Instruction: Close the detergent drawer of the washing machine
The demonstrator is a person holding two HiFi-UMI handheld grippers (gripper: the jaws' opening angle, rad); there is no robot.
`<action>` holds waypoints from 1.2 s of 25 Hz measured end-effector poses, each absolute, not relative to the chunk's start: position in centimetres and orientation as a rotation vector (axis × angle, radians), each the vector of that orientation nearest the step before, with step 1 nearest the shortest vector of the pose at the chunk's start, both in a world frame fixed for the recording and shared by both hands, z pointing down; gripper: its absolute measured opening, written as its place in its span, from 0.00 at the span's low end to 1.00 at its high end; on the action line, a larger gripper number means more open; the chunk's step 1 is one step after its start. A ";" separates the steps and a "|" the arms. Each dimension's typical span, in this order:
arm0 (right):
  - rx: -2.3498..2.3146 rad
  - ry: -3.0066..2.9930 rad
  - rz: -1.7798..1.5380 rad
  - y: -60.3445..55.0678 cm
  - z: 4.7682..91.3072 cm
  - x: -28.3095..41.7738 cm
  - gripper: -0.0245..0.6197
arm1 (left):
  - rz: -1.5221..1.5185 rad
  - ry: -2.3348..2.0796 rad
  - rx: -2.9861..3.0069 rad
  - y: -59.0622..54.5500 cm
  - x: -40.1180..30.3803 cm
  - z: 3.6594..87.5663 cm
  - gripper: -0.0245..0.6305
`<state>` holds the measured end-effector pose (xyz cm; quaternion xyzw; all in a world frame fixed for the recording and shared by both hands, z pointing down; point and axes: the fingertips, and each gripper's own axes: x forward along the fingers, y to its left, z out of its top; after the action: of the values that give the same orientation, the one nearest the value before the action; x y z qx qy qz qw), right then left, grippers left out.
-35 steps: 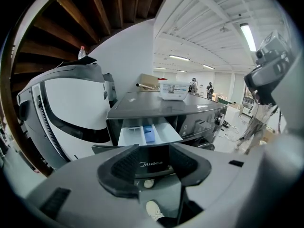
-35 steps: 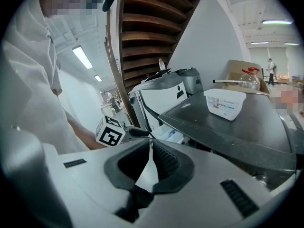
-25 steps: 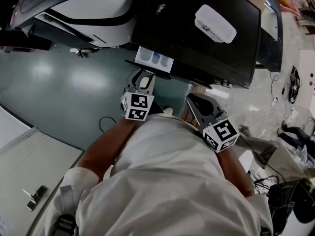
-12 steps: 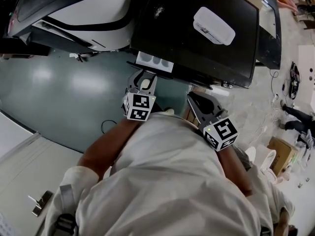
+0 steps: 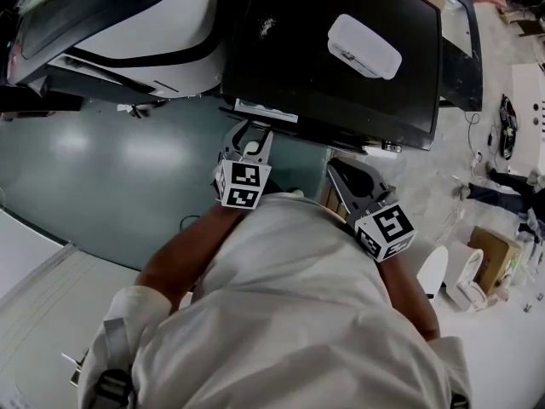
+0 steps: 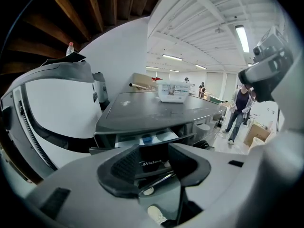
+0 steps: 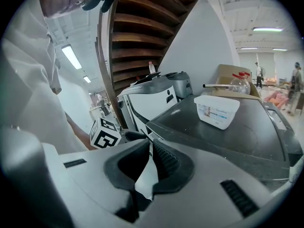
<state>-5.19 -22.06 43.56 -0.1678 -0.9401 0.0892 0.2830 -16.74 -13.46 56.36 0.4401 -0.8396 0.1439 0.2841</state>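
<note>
The dark washing machine [image 5: 332,66] stands in front of me. Its detergent drawer [image 5: 266,111] sticks out only a sliver at the front left corner. In the left gripper view the drawer [image 6: 151,137] shows a thin strip of white and blue tray above its dark branded front panel. My left gripper [image 5: 249,139] is open, and its jaws [image 6: 154,161] stand on either side of that front panel. My right gripper [image 5: 347,175] hangs to the right, below the machine's front edge, with its jaws [image 7: 151,148] shut on nothing.
A white plastic box [image 5: 364,45] lies on the machine's lid. A large white appliance [image 5: 128,24] stands to the left, with green floor [image 5: 111,143] below it. Cables [image 5: 509,135] and boxes lie on the right. A person [image 6: 237,110] walks in the background.
The drawer has slid in: its open compartments showed a second ago, and only a thin strip shows now. The left gripper has followed it towards the machine.
</note>
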 end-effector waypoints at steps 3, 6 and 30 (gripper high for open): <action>-0.441 -2.502 0.182 -22.9 44.4 -4.8 0.08 | 0.383 -2.242 1.185 -13.8 -17.0 56.3 0.32; -0.433 -2.503 0.161 -23.0 44.5 -5.0 0.08 | 0.380 -2.242 1.192 -13.9 -17.3 56.4 0.32; -0.389 -2.507 0.172 -24.9 43.9 -7.3 0.08 | 0.357 -2.262 1.182 -15.3 -19.5 56.3 0.30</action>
<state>-7.28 -24.88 43.87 -0.1460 -0.9420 0.0647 0.2950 -19.45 -15.29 56.31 0.4405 -0.8430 0.1330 0.2786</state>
